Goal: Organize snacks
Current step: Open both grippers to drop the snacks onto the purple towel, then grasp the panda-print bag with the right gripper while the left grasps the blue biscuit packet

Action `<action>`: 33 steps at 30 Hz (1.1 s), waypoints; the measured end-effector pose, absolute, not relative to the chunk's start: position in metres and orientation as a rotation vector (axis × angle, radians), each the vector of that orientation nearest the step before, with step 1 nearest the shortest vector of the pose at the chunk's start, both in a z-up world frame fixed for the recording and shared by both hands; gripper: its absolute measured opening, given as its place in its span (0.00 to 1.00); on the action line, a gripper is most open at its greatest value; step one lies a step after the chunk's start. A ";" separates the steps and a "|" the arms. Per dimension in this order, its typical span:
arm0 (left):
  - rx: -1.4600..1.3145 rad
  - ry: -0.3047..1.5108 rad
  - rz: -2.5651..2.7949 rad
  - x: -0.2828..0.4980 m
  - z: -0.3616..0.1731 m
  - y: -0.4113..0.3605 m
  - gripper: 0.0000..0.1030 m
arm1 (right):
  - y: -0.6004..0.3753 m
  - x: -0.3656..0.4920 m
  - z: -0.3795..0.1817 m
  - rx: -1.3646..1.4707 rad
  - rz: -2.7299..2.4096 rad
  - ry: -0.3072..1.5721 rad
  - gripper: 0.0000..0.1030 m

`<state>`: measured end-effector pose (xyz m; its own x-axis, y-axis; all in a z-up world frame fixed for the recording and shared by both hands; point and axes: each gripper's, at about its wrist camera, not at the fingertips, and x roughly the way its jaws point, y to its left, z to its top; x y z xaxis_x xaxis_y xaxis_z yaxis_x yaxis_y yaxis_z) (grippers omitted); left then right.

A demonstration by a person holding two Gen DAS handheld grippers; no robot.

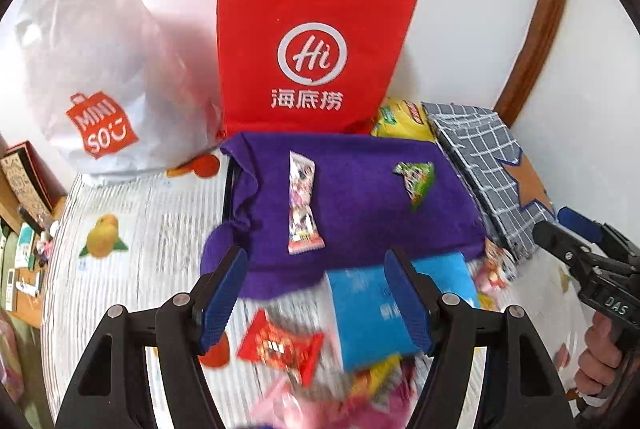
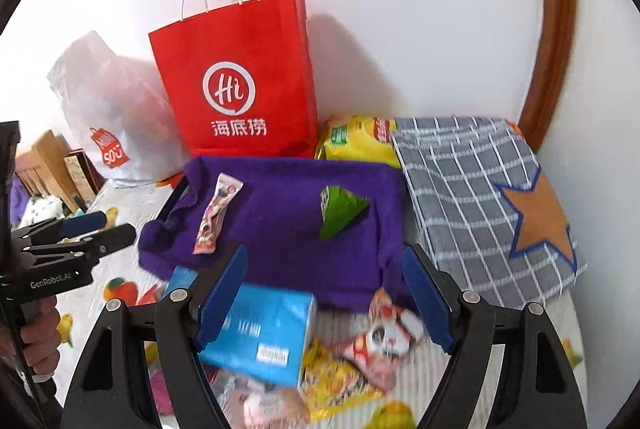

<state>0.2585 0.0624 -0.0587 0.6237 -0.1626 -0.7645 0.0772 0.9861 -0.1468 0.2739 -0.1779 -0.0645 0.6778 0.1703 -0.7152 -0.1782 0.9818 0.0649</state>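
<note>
The left gripper (image 1: pixel 316 293) has its blue-padded jaws standing wide apart with nothing between them, and it hangs above the front edge of a purple fleece cloth (image 1: pixel 360 197) that is spread over a box-like shape on the desk (image 1: pixel 160 213), which has a striped cover printed with fruits. The right gripper (image 2: pixel 328 297) is also wide and empty, and it hovers over the same area; each gripper shows at the side of the other camera's view, held by a hand (image 1: pixel 604 361). On the purple cloth lie two snacks, well apart: a long pink-and-white snack packet (image 1: pixel 303 205) towards the left and a small green triangular packet (image 1: pixel 416 181) towards the right. In front of the cloth, a light blue cardboard box (image 2: pixel 260 329) lies among more loose snacks: a red candy wrapper (image 1: pixel 280 347), a pink-and-white packet with a cartoon face (image 2: pixel 384 337) and a yellow packet (image 2: pixel 340 385), all blurred. Behind the cloth stands a red paper bag with white string handles (image 1: pixel 312 49), upright against the white wall, with a white plastic shopping bag (image 1: pixel 104 69) to its left, a yellow snack bag (image 2: pixel 356 141) to its right, and a grey checked fabric box with an orange star (image 2: pixel 480 189) beside that.
</note>
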 end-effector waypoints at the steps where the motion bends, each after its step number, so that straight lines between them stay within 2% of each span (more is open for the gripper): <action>1: -0.110 0.887 -0.137 0.253 -0.058 0.063 0.67 | -0.180 0.269 -0.065 -0.010 0.189 0.806 0.77; 14: -0.135 0.906 -0.084 0.198 -0.071 0.080 0.67 | -0.225 0.215 -0.095 0.042 0.130 0.803 0.76; 18: -0.164 0.925 -0.070 0.193 -0.083 0.090 0.67 | -0.235 0.224 -0.121 0.063 0.120 0.877 0.56; 23: -0.188 0.981 -0.042 0.197 -0.103 0.103 0.67 | -0.236 0.237 -0.145 0.074 0.126 0.897 0.56; 27: -0.202 1.017 -0.010 0.199 -0.115 0.115 0.68 | -0.234 0.255 -0.158 0.106 0.143 0.910 0.63; 33: -0.169 1.031 0.007 0.199 -0.122 0.122 0.72 | -0.230 0.283 -0.175 0.153 0.123 0.950 0.64</action>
<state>0.1987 0.1223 -0.1220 0.5150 -0.0734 -0.8540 -0.0852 0.9870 -0.1362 0.2830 -0.2303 -0.1747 0.5759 0.1716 -0.7993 -0.0373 0.9822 0.1840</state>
